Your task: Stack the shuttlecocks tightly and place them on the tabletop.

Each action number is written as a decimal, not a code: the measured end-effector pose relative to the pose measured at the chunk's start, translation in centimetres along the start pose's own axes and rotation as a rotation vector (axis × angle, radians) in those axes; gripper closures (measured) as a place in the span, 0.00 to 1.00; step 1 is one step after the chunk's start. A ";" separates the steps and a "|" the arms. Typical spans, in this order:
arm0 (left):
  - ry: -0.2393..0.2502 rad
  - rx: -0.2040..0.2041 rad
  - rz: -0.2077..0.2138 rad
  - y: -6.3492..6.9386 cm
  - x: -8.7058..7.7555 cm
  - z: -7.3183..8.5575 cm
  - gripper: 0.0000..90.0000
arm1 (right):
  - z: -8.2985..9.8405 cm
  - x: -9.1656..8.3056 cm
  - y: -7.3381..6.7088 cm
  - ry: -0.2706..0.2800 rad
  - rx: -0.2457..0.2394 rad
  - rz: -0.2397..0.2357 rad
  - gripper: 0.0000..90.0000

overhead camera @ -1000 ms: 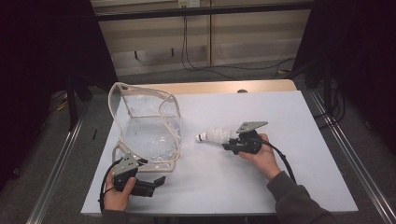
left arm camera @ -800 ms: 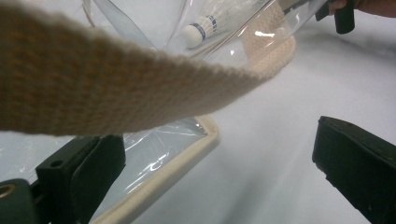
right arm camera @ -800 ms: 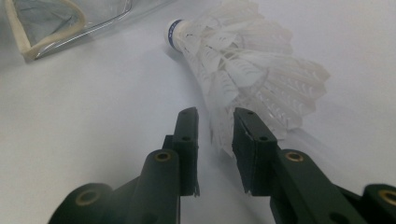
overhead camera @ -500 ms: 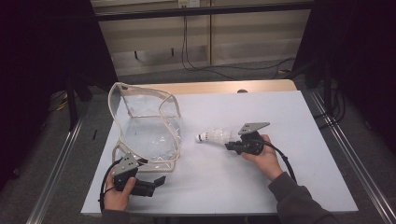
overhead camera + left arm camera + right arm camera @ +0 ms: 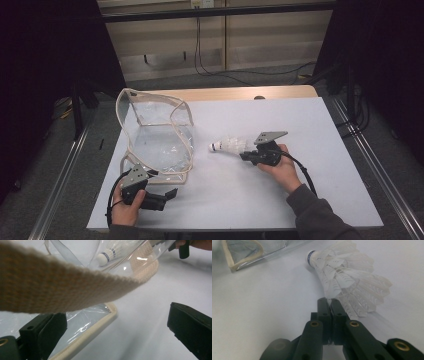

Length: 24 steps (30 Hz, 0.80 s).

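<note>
While pinched shut on feather edge, right hand-held gripper (image 5: 331, 300), shuttlecock (image 5: 347, 277) just ahead.

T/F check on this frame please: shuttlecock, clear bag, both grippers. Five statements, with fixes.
1. The right gripper is shut on the feather skirt of the shuttlecock. True.
2. The shuttlecock lies inside the clear bag. False: it is outside, to the bag's right on the white table.
3. The left gripper has its jaws shut on the bag's strap. False: the jaws stand wide apart, and the woven strap hangs in front of the camera, not pinched.
4. The shuttlecock's cork end points toward the bag. True.
5. The bag is opaque black. False: it is transparent plastic with beige fabric trim.
</note>
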<state>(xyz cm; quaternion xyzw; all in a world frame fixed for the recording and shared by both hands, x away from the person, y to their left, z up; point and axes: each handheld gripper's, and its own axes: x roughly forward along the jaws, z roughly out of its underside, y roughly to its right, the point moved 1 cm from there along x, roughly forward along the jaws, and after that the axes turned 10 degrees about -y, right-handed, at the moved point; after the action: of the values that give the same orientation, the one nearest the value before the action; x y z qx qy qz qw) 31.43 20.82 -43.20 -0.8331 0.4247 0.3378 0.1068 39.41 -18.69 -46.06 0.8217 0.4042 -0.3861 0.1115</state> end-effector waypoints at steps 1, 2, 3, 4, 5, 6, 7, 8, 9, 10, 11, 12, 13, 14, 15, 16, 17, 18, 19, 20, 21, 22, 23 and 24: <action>0.000 0.000 0.000 0.0 0.0 0.0 0.03 | 0.0 0.0 0.0 -0.001 0.007 0.004 0.92; 0.000 0.000 0.000 0.0 0.0 0.0 0.03 | 0.0 0.0 0.0 -0.003 0.011 0.013 0.89; -0.001 0.002 -0.002 0.0 0.0 0.0 0.03 | 0.0 0.0 0.1 -0.001 0.012 0.008 0.89; 0.000 0.001 0.000 0.0 0.0 0.0 0.03 | 0.0 -0.1 0.1 0.003 0.016 0.006 0.86; 0.000 0.000 0.001 0.0 0.0 0.0 0.03 | 0.0 -0.1 0.1 0.004 0.018 0.014 0.84; 0.001 0.000 0.001 0.0 0.0 0.0 0.03 | 0.0 -0.2 0.1 0.008 0.022 0.011 0.83; 0.001 0.001 0.001 0.0 0.0 0.0 0.03 | 0.0 -0.3 0.1 0.017 0.024 0.009 0.80; 0.001 0.000 0.001 0.0 0.0 0.0 0.03 | -0.1 -0.4 0.1 0.020 0.029 0.009 0.77; 0.001 0.001 0.001 0.0 0.0 0.0 0.03 | -0.1 -0.4 0.1 0.022 0.031 0.009 0.73; 0.001 0.001 0.001 0.0 0.0 0.0 0.03 | -0.1 -0.5 0.1 0.025 0.031 0.011 0.71; 0.001 0.001 0.002 0.0 0.0 0.0 0.03 | -0.1 -0.5 0.1 0.028 0.034 0.016 0.69; 0.001 0.001 0.002 0.0 0.0 0.0 0.03 | -0.1 -0.5 0.1 0.030 0.039 0.014 0.68; 0.000 0.001 0.001 0.0 0.0 0.0 0.03 | -0.1 -0.5 0.1 0.031 0.041 0.014 0.65; 0.000 0.000 0.002 0.0 0.0 0.0 0.03 | -0.1 -0.6 0.2 0.033 0.047 0.019 0.62; 0.000 0.001 0.003 0.0 0.0 0.0 0.03 | -0.1 -0.6 0.2 0.033 0.050 0.018 0.61; -0.002 0.000 0.002 0.0 0.0 0.0 0.03 | -0.1 -0.7 0.2 0.036 0.051 0.017 0.59; -0.002 0.001 0.003 -0.1 0.0 0.0 0.03 | -0.1 -0.7 0.2 0.041 0.055 0.017 0.55; -0.002 0.001 0.003 -0.1 0.0 0.0 0.03 | -0.2 -0.7 0.2 0.045 0.062 0.020 0.52; -0.001 0.001 0.003 -0.1 0.0 0.0 0.03 | -0.2 -0.8 0.2 0.048 0.066 0.020 0.51; -0.002 0.002 0.003 -0.1 0.0 0.0 0.03 | -0.2 -0.8 0.2 0.054 0.068 0.017 0.49; -0.001 0.001 0.004 -0.1 0.0 0.0 0.03 | -0.2 -0.8 0.2 0.062 0.077 0.016 0.44; 0.006 -0.001 0.007 -0.1 0.0 0.0 0.03 | -0.2 -0.7 0.3 0.064 0.083 0.016 0.41; 0.006 -0.001 0.006 -0.1 0.0 0.0 0.03 | -0.3 -0.7 0.3 0.065 0.094 0.016 0.40; 0.005 0.000 0.007 -0.1 0.0 0.1 0.03 | -0.3 -0.7 0.3 0.066 0.097 0.016 0.39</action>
<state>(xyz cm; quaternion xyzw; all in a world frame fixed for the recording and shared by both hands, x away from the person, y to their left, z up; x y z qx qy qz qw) 31.47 20.90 -43.24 -0.8326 0.4278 0.3359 0.1046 39.54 -19.12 -45.40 0.8416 0.3821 -0.3768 0.0612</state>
